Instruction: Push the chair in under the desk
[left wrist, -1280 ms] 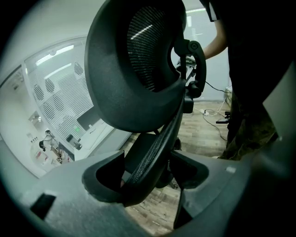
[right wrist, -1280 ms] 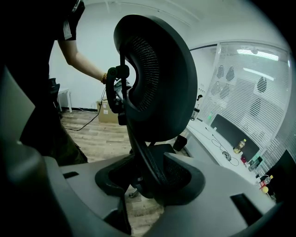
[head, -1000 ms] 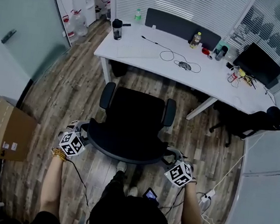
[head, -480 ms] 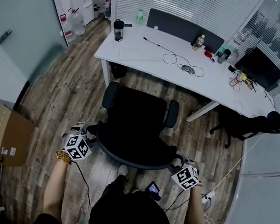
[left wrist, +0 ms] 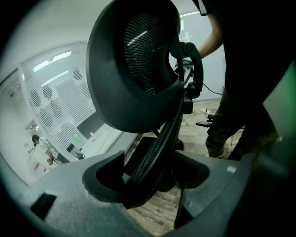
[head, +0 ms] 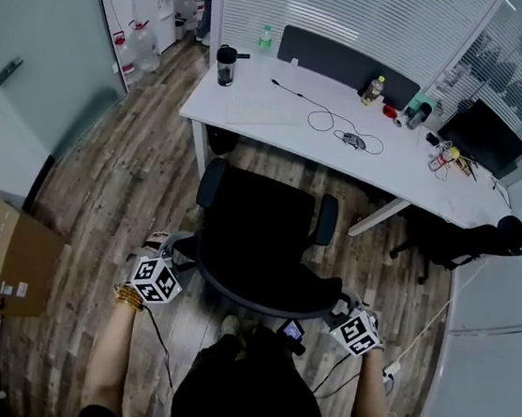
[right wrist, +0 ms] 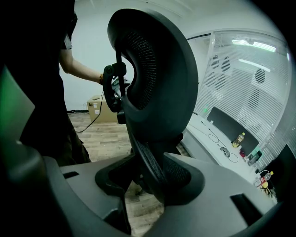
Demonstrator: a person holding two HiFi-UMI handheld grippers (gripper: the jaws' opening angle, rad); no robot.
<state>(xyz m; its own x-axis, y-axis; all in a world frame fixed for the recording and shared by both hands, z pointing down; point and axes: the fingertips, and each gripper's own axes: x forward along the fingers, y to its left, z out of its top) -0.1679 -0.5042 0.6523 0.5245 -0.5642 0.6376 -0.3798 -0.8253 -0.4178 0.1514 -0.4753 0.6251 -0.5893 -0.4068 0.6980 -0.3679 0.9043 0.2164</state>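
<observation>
Head view: your chair (head: 258,235) stands on the wood floor (head: 114,175), seat facing the white desk (head: 389,162), close to its near edge and not yet under it.
Left gripper view: your left gripper (left wrist: 152,178) has its jaws clamped on the left rim of the chair's mesh backrest.
Right gripper view: your right gripper (right wrist: 148,178) grips the backrest's right rim the same way.
Floor at your left: a cardboard box (head: 5,256) by the wall.

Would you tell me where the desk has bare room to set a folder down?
The desk is bare along its front edge, between the mouse and the clutter beside the monitor. The back edge is crowded with a mug, a green bottle and a yellow bottle.
</observation>
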